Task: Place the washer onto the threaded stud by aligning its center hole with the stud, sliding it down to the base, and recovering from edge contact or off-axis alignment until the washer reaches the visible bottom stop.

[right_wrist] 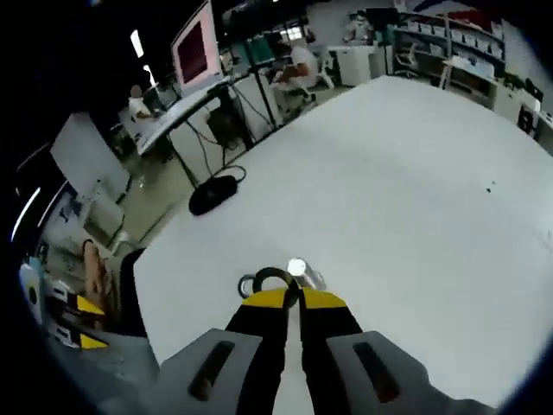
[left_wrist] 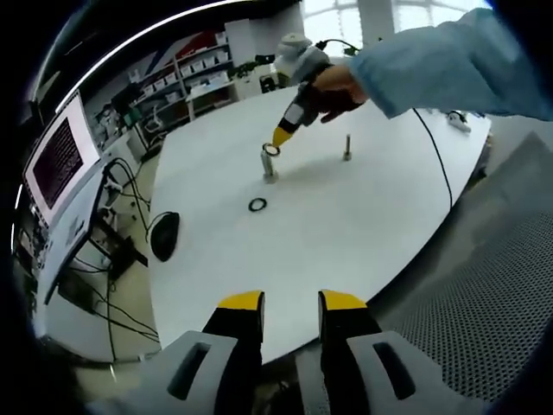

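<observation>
A short threaded stud [left_wrist: 269,166] stands upright on the white table [left_wrist: 346,225]. My right gripper [left_wrist: 282,137], held by a hand in a blue sleeve, is shut on a washer [left_wrist: 271,150] at the stud's top. In the right gripper view the dark washer [right_wrist: 271,277] is pinched at its near edge by my right gripper [right_wrist: 292,298], and the stud's shiny tip [right_wrist: 296,267] shows just right of the ring, not through its hole. My left gripper [left_wrist: 291,303] hovers open at the table's near edge, holding nothing; it also shows as yellow tips [right_wrist: 79,322].
A second black washer [left_wrist: 257,205] lies flat on the table in front of the stud. Another stud [left_wrist: 347,147] stands to the right. A black mouse [left_wrist: 164,235] rests near the table's left edge. A cable [left_wrist: 436,151] crosses the right side. A monitor [left_wrist: 56,160] stands beyond.
</observation>
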